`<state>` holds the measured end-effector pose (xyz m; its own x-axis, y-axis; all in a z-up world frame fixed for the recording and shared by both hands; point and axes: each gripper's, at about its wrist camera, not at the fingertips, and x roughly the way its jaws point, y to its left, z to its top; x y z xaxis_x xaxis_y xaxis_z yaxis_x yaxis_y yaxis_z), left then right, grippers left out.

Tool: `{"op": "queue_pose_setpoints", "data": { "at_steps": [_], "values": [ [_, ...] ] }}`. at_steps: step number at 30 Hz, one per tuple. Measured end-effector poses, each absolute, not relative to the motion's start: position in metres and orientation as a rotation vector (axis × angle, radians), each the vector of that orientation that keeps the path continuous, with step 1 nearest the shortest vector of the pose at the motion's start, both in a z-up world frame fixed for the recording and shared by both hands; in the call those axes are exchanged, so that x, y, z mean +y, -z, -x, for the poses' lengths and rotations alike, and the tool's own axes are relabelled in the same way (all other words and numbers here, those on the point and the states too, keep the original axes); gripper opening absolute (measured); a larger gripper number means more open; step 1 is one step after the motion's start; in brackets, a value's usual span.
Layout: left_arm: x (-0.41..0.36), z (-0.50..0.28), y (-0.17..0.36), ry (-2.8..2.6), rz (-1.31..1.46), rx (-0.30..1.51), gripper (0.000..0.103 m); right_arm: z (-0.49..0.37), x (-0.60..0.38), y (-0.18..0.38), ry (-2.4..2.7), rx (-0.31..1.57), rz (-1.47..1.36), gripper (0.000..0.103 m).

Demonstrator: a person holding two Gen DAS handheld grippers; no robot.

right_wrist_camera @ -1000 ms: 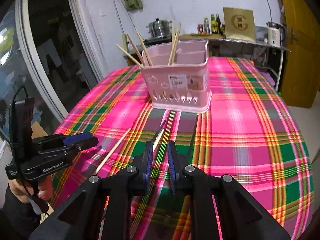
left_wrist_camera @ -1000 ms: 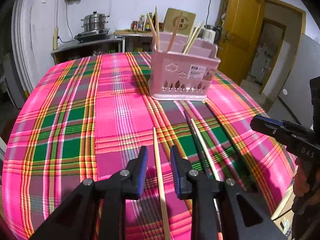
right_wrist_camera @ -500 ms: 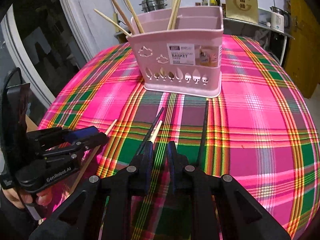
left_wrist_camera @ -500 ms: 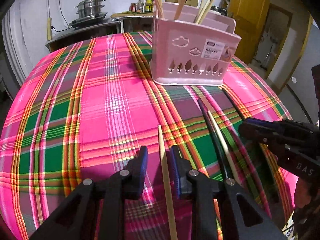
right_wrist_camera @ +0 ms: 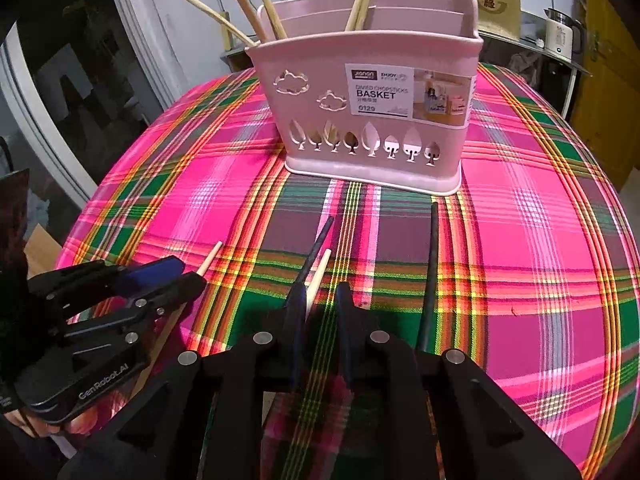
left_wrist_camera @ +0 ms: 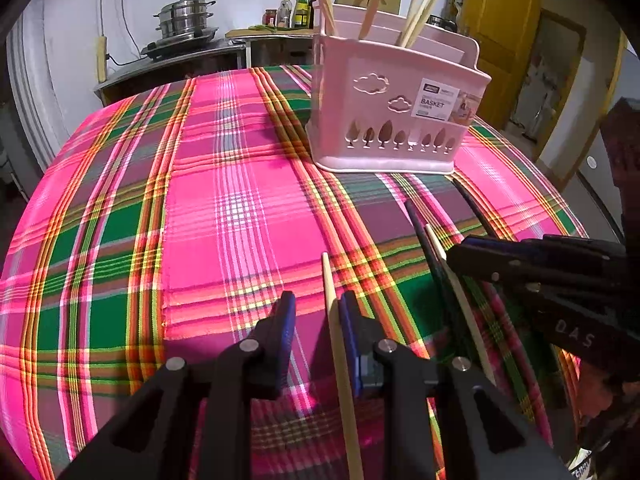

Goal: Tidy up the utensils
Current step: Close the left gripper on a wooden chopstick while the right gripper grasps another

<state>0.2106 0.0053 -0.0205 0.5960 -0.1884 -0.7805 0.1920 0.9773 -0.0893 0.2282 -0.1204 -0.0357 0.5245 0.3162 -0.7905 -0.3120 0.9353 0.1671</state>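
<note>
Left wrist view showed the left claw [left_wrist_camera: 316,320] parted around a wooden chopstick [left_wrist_camera: 334,320], before the pink basket [left_wrist_camera: 384,120]. Right claw [right_wrist_camera: 318,300] stood slightly parted, gripping nothing, beside two more chopsticks [right_wrist_camera: 316,268].

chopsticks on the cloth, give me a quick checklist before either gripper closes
1. Pale chopstick lies between the left gripper jaws: ok.
2. Left pads pressing it: not ok, a gap shows on one side.
3. Right gripper straddles a chopstick: not ok, the second pale chopstick and a black chopstick sit at its left finger, only cloth in the gap.
4. Other black chopstick clear of the right jaws: ok.
5. Pink basket upright with room in it: ok.
6. Fingertips touching the tablecloth: cannot tell.
</note>
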Motion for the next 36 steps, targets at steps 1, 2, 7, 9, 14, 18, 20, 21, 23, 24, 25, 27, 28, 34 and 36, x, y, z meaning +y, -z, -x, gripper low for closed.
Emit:
{"op": "queue_pose_setpoints", "data": {
  "at_steps": [1, 2, 7, 9, 14, 18, 20, 21, 23, 24, 25, 27, 28, 34, 36],
  "values": [
    [0.005, -0.211, 0.021, 0.219, -0.005, 0.905, 0.024, -0.229, -0.119, 0.037, -0.371, 0.95, 0.001, 0.015],
    [0.005, -0.211, 0.021, 0.217, -0.008, 0.904, 0.024, -0.23, -0.118, 0.038, -0.372, 0.952, 0.002, 0.015],
    [0.004, -0.213, 0.021, 0.209, -0.017, 0.903, 0.024, -0.234, -0.112, 0.039, -0.358, 0.951, 0.028, 0.015],
    [0.006, -0.212, 0.021, 0.202, -0.016, 0.904, 0.024, -0.235, -0.112, 0.039, -0.357, 0.954, 0.036, 0.015],
    [0.007, -0.215, 0.021, 0.194, -0.01, 0.91, 0.024, -0.236, -0.11, 0.039, -0.353, 0.959, 0.053, 0.015],
    [0.002, -0.221, 0.021, 0.188, -0.034, 0.916, 0.024, -0.239, -0.106, 0.04, -0.343, 0.961, 0.077, 0.013],
    [0.001, -0.224, 0.021, 0.19, -0.039, 0.917, 0.024, -0.24, -0.106, 0.04, -0.337, 0.962, 0.079, 0.01],
    [0.002, -0.224, 0.021, 0.191, -0.039, 0.916, 0.024, -0.241, -0.107, 0.04, -0.339, 0.962, 0.079, 0.01],
    [0.001, -0.225, 0.022, 0.192, -0.045, 0.911, 0.024, -0.241, -0.107, 0.04, -0.343, 0.961, 0.079, 0.01],
    [0.0, -0.226, 0.022, 0.19, -0.051, 0.909, 0.023, -0.241, -0.107, 0.04, -0.344, 0.96, 0.079, 0.009],
    [-0.002, -0.226, 0.022, 0.19, -0.056, 0.908, 0.022, -0.241, -0.107, 0.04, -0.345, 0.957, 0.078, 0.009],
    [-0.004, -0.227, 0.022, 0.185, -0.07, 0.907, 0.021, -0.241, -0.108, 0.04, -0.346, 0.955, 0.079, 0.008],
    [-0.005, -0.228, 0.022, 0.184, -0.074, 0.907, 0.02, -0.242, -0.108, 0.04, -0.347, 0.954, 0.081, 0.008],
    [-0.01, -0.231, 0.021, 0.191, -0.082, 0.916, 0.008, -0.243, -0.112, 0.039, -0.361, 0.958, 0.058, 0.006],
    [-0.011, -0.232, 0.02, 0.194, -0.079, 0.924, 0.006, -0.242, -0.115, 0.038, -0.367, 0.954, 0.048, 0.006]
  ]
}}
